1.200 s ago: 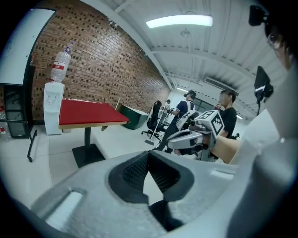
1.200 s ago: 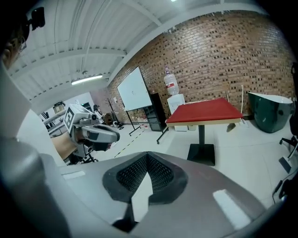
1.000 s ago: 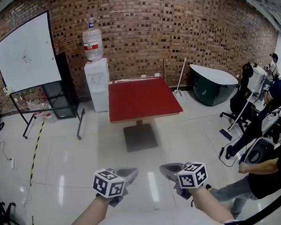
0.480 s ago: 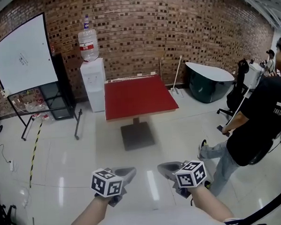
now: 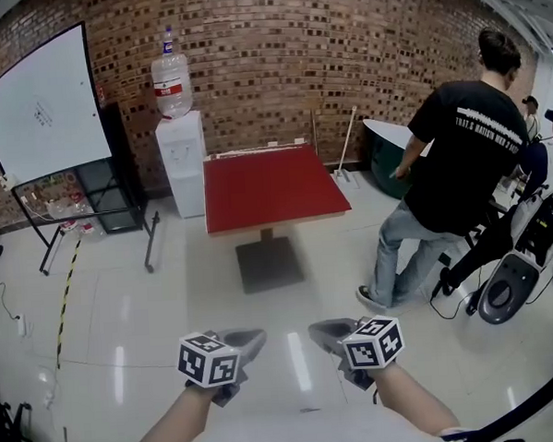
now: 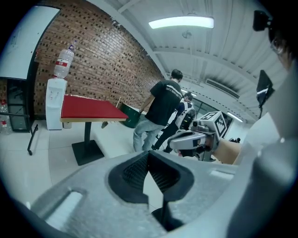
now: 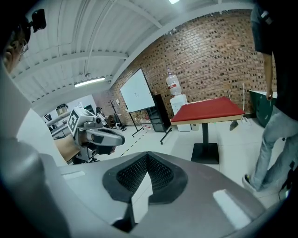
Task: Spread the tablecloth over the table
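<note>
A square table (image 5: 270,188) with a red top stands on a black pedestal near the brick wall; it also shows in the left gripper view (image 6: 88,108) and the right gripper view (image 7: 209,109). I cannot tell whether the red surface is a cloth, and no separate tablecloth shows. My left gripper (image 5: 253,338) and right gripper (image 5: 321,331) hang side by side over the floor, well short of the table. Both are shut with nothing between the jaws, as the left gripper (image 6: 149,173) and the right gripper (image 7: 148,175) show in their own views.
A person in a black T-shirt (image 5: 448,151) stands right of the table, back turned. A water dispenser (image 5: 181,156) and a whiteboard (image 5: 44,98) are at the back left. A dark tub (image 5: 384,154) and seated people with equipment fill the right side.
The person in the black T-shirt has risen at the right edge and walked inward to stand beside the table. Both grippers have stayed where they were, shut.
</note>
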Demonstrator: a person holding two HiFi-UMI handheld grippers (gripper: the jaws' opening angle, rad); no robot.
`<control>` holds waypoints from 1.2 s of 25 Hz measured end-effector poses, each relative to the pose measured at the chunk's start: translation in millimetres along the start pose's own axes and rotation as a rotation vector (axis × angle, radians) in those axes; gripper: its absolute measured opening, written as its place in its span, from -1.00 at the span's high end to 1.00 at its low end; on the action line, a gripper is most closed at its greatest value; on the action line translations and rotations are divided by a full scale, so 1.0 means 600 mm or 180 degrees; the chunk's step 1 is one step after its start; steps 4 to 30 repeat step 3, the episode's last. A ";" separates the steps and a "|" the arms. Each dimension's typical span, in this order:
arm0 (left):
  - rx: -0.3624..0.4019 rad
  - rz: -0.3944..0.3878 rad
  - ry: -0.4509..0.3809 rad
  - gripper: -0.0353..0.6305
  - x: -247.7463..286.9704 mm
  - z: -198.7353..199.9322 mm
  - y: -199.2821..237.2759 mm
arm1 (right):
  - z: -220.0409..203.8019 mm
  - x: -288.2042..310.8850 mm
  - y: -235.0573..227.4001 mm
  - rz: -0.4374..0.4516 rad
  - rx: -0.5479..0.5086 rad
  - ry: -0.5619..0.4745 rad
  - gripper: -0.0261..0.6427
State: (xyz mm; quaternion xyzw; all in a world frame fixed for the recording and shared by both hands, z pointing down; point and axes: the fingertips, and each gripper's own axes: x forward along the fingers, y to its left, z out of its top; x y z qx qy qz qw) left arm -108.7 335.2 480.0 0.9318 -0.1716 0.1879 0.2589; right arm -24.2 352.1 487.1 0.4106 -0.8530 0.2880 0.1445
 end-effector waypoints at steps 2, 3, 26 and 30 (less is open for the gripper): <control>-0.0009 -0.0009 0.0005 0.89 0.004 -0.002 0.001 | -0.005 0.002 -0.004 -0.0001 0.0005 0.0019 0.93; -0.0013 -0.0014 0.0009 0.89 0.006 -0.004 0.001 | -0.008 0.002 -0.005 -0.0002 0.0008 0.0029 0.93; -0.0013 -0.0014 0.0009 0.89 0.006 -0.004 0.001 | -0.008 0.002 -0.005 -0.0002 0.0008 0.0029 0.93; -0.0013 -0.0014 0.0009 0.89 0.006 -0.004 0.001 | -0.008 0.002 -0.005 -0.0002 0.0008 0.0029 0.93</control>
